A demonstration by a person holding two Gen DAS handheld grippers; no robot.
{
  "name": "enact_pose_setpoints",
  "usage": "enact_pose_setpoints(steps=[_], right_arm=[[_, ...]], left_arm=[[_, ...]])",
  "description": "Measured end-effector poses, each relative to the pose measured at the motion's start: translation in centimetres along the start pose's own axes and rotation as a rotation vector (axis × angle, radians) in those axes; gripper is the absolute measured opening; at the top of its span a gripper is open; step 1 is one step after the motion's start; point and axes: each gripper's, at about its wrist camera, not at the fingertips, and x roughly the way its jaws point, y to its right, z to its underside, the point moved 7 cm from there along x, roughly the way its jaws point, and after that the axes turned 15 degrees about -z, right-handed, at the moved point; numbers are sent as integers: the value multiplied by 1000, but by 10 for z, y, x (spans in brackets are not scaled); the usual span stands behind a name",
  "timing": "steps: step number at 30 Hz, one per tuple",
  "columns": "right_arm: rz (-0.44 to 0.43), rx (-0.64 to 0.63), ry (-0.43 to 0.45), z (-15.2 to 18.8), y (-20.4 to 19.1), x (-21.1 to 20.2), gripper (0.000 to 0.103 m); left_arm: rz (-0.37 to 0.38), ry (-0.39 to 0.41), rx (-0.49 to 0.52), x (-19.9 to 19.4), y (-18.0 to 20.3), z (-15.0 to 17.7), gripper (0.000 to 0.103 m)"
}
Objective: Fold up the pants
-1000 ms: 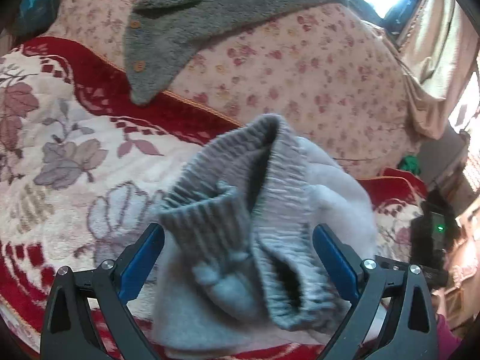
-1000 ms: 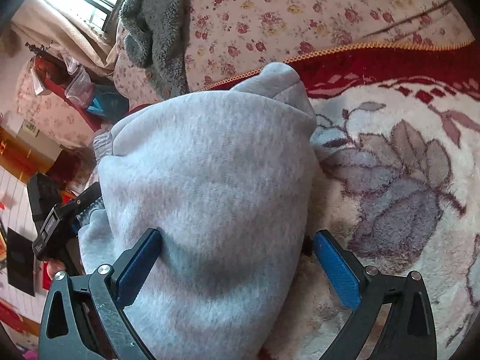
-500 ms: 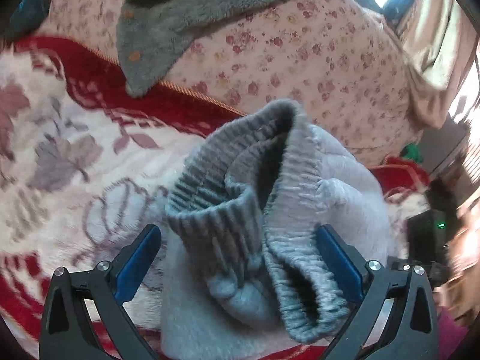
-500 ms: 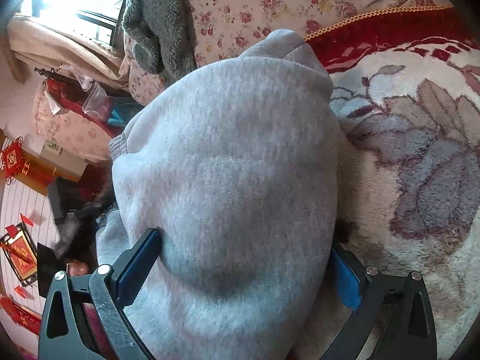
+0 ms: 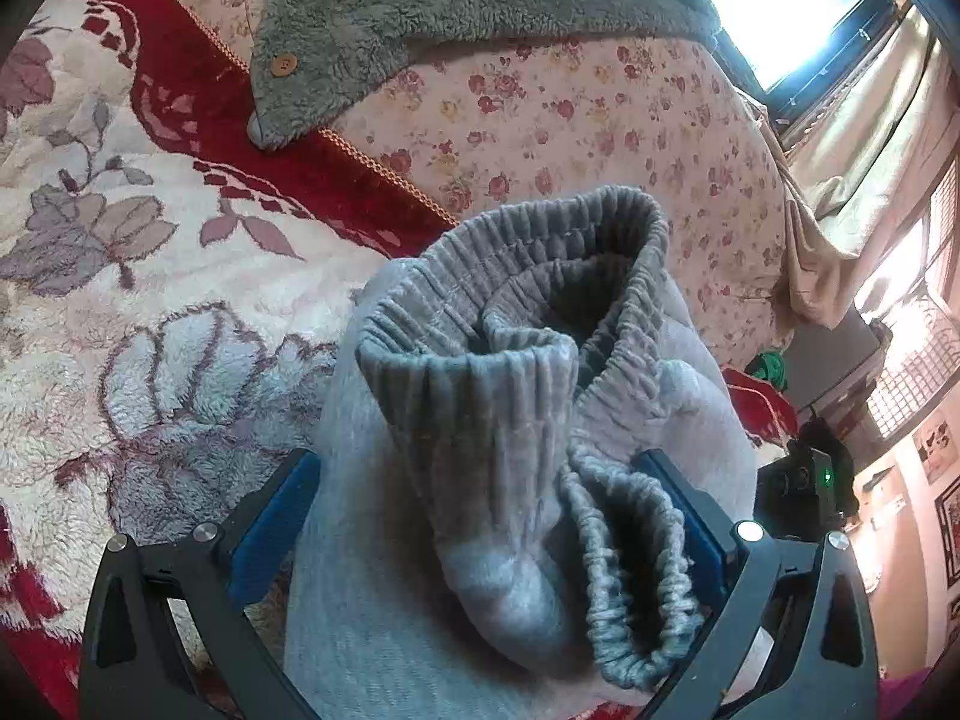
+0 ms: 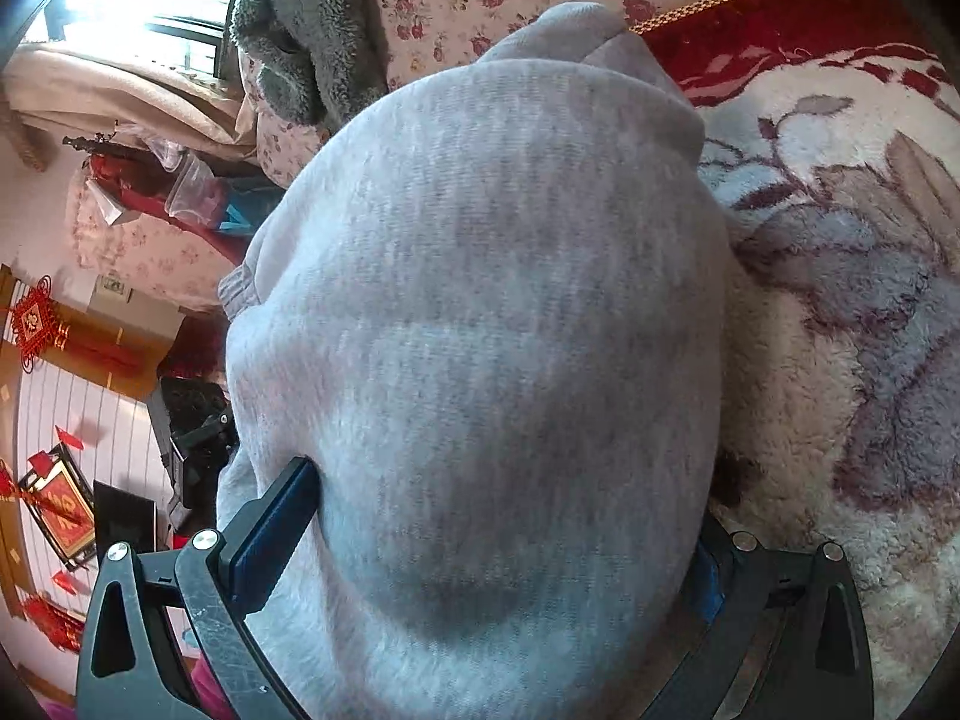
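Both claws reach forward over the bed, low against the folded pants (image 5: 420,540). The left claw (image 5: 480,528) points toward the quilt pile at the far side; the right claw (image 6: 498,540) comes in from the other end of the bundle, aimed along its length.

The pants lie as a thick grey bundle on a cream and red floral blanket (image 5: 150,300). In the left view the ribbed waistband (image 5: 540,276) gapes open at the top, and a ribbed cuff (image 5: 498,420) drapes down in front of it, with a second gathered cuff (image 5: 630,588) curling beside the right finger. Beyond the pants rises a rose-print quilt (image 5: 570,120), and a grey fleece top (image 5: 450,6) with wooden buttons lies across it. A bright window (image 5: 780,12) and beige curtain (image 5: 852,150) stand at the upper right. In the right view the pants fill most of the picture and hide the middle of the blanket (image 6: 840,312); red wall ornaments (image 6: 36,318) show at the far left.

The left claw stands wide apart, its blue pads (image 5: 273,522) on either side of the bundle, with cloth bulging between them; the pads look pressed to the fabric, but I cannot tell whether they grip it. The right claw is likewise spread wide around the bundle, one pad (image 6: 276,534) sunk into the cloth and the other mostly hidden by it; a true grip cannot be told.
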Motion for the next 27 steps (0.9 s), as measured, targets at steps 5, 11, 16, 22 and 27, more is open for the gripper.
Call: enact_pose_setpoints(steps=[5, 11, 16, 22, 27], right_arm=[[2, -17, 29, 0, 1, 0, 103], [22, -9, 41, 1, -2, 0, 103], [49, -93, 45, 1, -23, 4, 98], [59, -161, 49, -3, -42, -5, 85], [67, -188, 79, -8, -53, -28, 85]], left_arm=[[-14, 36, -12, -1, 0, 1, 103], [-25, 35, -18, -2, -1, 3, 103], [-69, 46, -17, -5, 5, 6, 89], [-114, 68, -38, -19, 14, 4, 69], [-109, 76, -40, -28, 42, 2, 67]])
